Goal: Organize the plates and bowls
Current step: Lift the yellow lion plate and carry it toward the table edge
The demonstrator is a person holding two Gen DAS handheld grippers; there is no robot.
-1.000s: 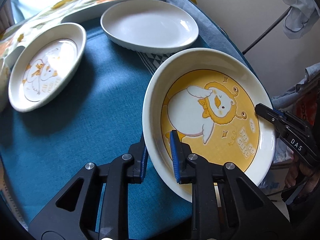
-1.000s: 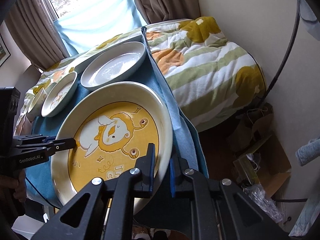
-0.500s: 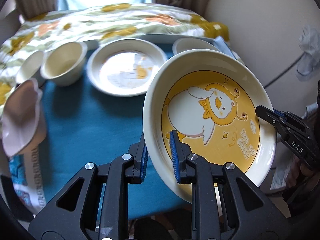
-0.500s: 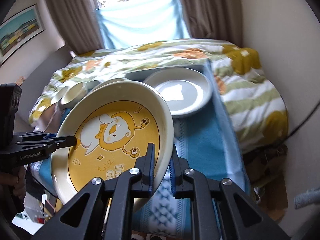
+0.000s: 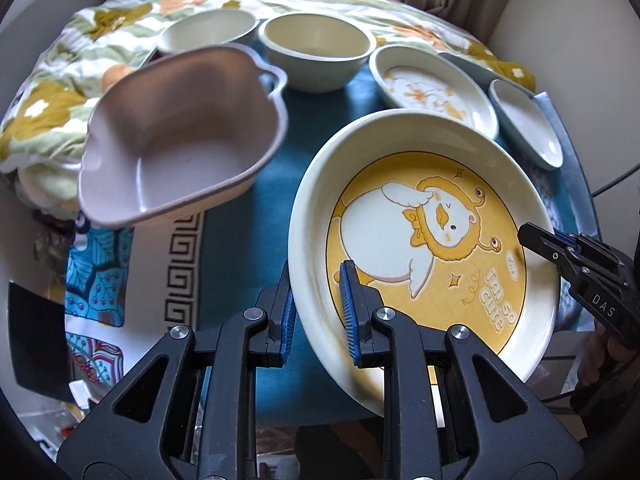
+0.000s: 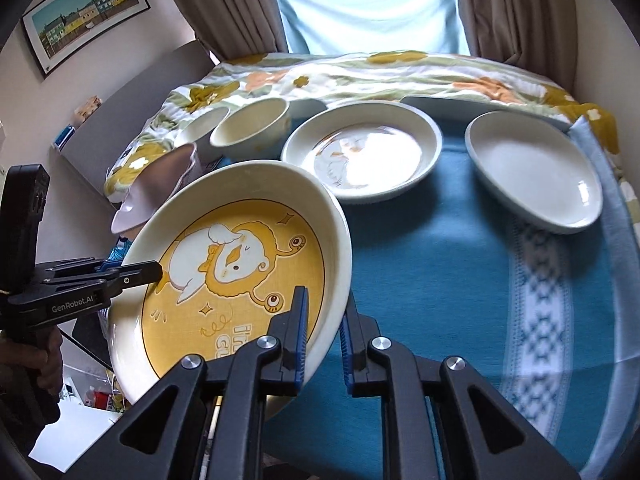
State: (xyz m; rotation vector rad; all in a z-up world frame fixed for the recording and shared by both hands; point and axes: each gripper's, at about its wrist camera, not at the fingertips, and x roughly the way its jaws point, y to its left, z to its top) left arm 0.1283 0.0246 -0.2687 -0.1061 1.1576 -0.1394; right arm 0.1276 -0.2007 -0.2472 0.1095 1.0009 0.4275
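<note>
Your worktop [image 6: 432, 280], under its teal cloth, carries six dishes: three plates and three bowls. The largest, the yellow cartoon plate [image 5: 424, 240], is tilted and lifted off the cloth between your two tools. Your left gripper [image 5: 318, 312] has its fingers closed on the plate's rim at 7 o'clock, one inside and one outside. Your right gripper [image 6: 323, 334] pinches the opposite rim the same way, at 3 o'clock in the left wrist view. Beyond it, at 12 o'clock, lies a printed plate [image 6: 364, 152], and at 2 o'clock a plain white plate [image 6: 532, 172], the two apart. At 10 o'clock in the left view sits one pink handled bowl [image 5: 180, 136] at the worktop's edge. Behind it stand two cream bowls [image 5: 316, 50], side by side.
</note>
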